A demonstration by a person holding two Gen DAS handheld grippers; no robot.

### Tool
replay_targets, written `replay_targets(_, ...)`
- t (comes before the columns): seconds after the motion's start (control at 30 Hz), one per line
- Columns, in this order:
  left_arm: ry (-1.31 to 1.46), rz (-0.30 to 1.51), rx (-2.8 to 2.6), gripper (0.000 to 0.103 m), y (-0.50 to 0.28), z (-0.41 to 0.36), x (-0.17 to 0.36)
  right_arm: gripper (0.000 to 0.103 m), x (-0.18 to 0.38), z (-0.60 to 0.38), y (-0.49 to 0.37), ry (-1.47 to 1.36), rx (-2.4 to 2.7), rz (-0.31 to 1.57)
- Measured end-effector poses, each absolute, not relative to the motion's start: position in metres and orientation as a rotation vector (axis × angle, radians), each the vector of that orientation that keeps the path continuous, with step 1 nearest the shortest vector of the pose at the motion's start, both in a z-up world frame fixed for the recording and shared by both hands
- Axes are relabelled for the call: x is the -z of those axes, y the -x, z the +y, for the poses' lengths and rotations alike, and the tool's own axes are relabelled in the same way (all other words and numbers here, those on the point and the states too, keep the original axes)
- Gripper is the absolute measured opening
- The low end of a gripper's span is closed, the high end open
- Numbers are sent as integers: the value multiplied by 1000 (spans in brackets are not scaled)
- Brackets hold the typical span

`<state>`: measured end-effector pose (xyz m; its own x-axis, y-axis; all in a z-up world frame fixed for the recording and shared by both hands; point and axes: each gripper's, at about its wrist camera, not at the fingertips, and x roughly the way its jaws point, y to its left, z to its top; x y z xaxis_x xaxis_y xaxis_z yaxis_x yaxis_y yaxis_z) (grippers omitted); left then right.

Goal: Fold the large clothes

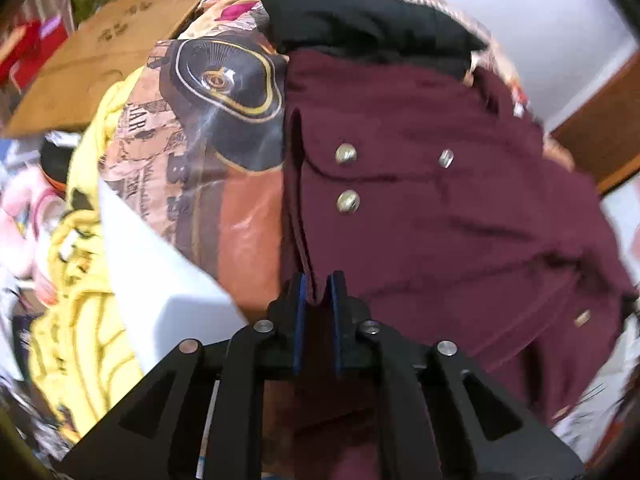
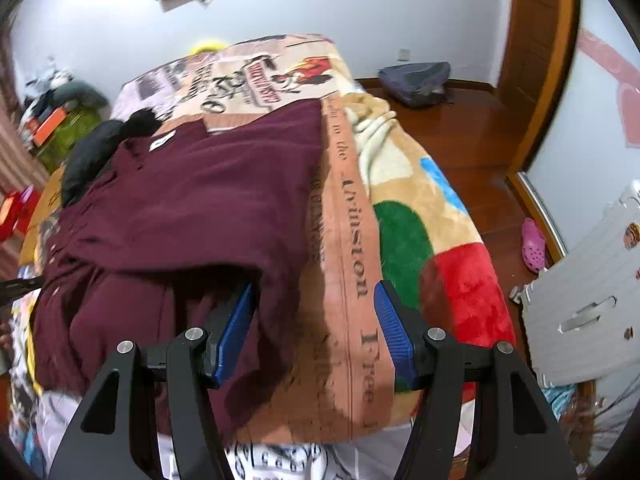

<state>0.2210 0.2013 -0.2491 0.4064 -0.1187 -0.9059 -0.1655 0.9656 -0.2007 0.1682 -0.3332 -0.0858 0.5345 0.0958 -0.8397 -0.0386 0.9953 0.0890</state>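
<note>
A large maroon garment (image 1: pixel 440 220) with metal snap buttons lies spread on the bed's printed sheet (image 2: pixel 348 240). My left gripper (image 1: pixel 318 286) is shut on a fold of the garment's edge, with the cloth pinched between the blue pads. In the right wrist view the maroon garment (image 2: pixel 200 200) covers the left half of the bed. My right gripper (image 2: pixel 316 308) stands open over the garment's near right edge. Its left fingertip (image 2: pixel 236 320) sits under a loose fold, and the right one is over the sheet. A black garment (image 1: pixel 360 8) lies past the maroon one.
A plush blanket (image 2: pixel 440 264) in green, red and cream runs along the bed's right side. Yellow clothes (image 1: pixel 80 320) and a cardboard box (image 1: pixel 100 52) lie to the left. On the wooden floor are a backpack (image 2: pixel 416 80), a pink shoe (image 2: pixel 534 246) and a white panel (image 2: pixel 592 300).
</note>
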Motion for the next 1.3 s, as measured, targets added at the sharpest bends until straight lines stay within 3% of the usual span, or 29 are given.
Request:
replay_targets(0.13,109,1136,-67,11,-211,192,236,57,74,-333,-162,-24,-101,999)
replay_targets(0.17,88,1126,-72,18,-208,192,231,57,73,-333,-161,-23,-109,996)
replay_targets(0.23,72,1109,-83,45,-201,195,220,57,70,-332,-158,-37,-145,994)
replay_targets(0.27,73,1098,-96,66,-196,197,215,57,70,-332,-158,-47,-159,995)
replay_targets(0.3,76,1085,-106,73,-191,198,212,57,72,-331,-157,-63,-173,997)
replay_targets(0.4,116,1101,-104,80,-177,204,215,57,83,-327,-155,-87,-182,1016)
replay_targets(0.83,379,1295,41,80,-141,196,284,57,131,-302,-163,-231,-277,1106)
replay_targets(0.87,371,1287,42,78,-141,194,282,57,132,-300,-165,-240,-284,1104)
replay_targets(0.9,368,1277,56,69,-141,191,279,57,132,-299,-165,-249,-289,1096)
replay_targets(0.93,374,1270,80,61,-140,187,277,51,131,-298,-165,-261,-300,1085)
replay_targets(0.97,384,1268,110,45,-140,184,274,39,130,-296,-164,-265,-311,1077)
replay_targets(1.0,384,1266,128,35,-141,179,272,33,128,-295,-164,-264,-317,1073)
replay_targets(1.03,364,1253,137,31,-141,174,268,22,125,-293,-165,-261,-321,1068)
replay_targets(1.07,348,1240,136,18,-142,170,263,14,124,-292,-165,-264,-329,1063)
replay_targets(1.1,350,1227,143,7,-143,166,257,14,121,-292,-166,-279,-346,1059)
replay_targets(1.3,435,1109,207,4,-165,162,204,10,71,-286,-184,-343,-453,931)
